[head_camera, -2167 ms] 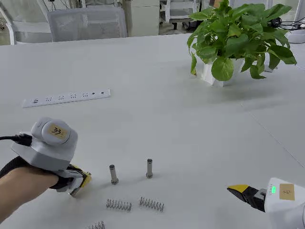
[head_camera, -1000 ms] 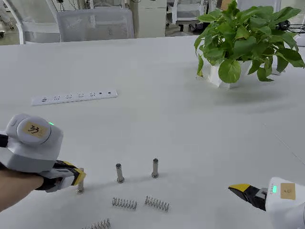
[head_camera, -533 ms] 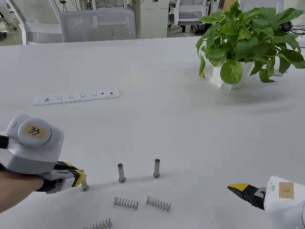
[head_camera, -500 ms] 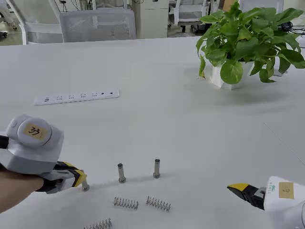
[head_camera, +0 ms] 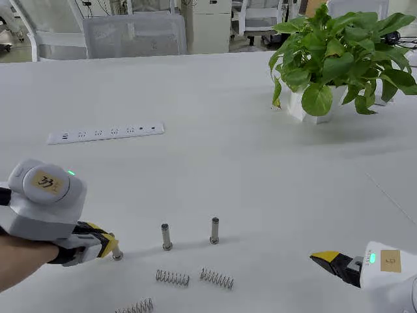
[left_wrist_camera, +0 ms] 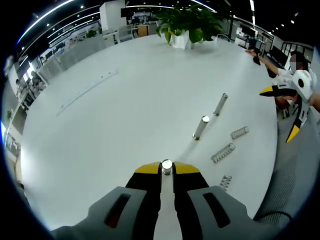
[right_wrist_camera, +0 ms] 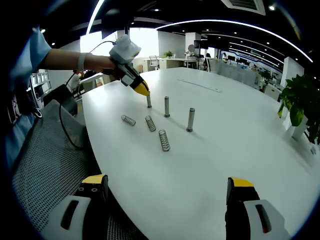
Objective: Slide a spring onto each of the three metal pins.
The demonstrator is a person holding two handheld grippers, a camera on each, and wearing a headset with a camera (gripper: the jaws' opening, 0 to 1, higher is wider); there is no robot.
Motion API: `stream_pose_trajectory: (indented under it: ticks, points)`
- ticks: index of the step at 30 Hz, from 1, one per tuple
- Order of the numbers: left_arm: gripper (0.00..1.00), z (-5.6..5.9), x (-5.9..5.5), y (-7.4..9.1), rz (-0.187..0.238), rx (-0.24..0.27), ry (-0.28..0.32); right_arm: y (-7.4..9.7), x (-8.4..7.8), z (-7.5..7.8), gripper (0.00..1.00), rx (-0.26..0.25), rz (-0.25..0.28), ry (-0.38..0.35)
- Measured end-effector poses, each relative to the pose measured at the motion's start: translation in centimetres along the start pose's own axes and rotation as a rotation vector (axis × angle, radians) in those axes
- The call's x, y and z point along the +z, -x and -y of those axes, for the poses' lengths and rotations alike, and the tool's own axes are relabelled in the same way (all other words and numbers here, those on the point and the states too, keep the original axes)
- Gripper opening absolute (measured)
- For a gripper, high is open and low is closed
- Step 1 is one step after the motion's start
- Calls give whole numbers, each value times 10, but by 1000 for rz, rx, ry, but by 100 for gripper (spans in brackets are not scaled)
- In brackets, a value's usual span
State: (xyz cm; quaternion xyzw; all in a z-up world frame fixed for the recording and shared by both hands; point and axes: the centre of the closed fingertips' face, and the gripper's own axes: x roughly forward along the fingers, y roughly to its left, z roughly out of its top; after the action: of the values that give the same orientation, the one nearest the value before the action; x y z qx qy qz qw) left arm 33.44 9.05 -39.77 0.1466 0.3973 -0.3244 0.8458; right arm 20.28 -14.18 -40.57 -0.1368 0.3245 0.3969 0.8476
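Gripping smooth metal pin (head_camera: 117, 253) w/ L gripper (head_camera: 107, 246); coiled springs (head_camera: 172, 278) nearby.

Near left, a round tan sticker (head_camera: 47, 183) on top of the left gripper (head_camera: 111, 247) bears the handwritten number 33. Near right, a square tan sticker (head_camera: 390, 261) on the right gripper (head_camera: 326, 259) carries a handwritten mark too small to read

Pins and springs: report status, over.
Left claw shut on end pin, upright. Right claw open, idle. Three springs loose on table, other pins bare. Nothing in the way.
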Motion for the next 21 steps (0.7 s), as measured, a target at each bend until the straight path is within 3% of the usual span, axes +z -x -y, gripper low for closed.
stream_pose_trajectory:
  ticks: [18,21]
  points:
    - [5,-1,-1,-4,7,-5,-8,-1,-1,1,99,-1,-5,-1]
    - [11,-1,-1,-5,11,0,-16,-1,-2,2,99,-2,-6,-2]
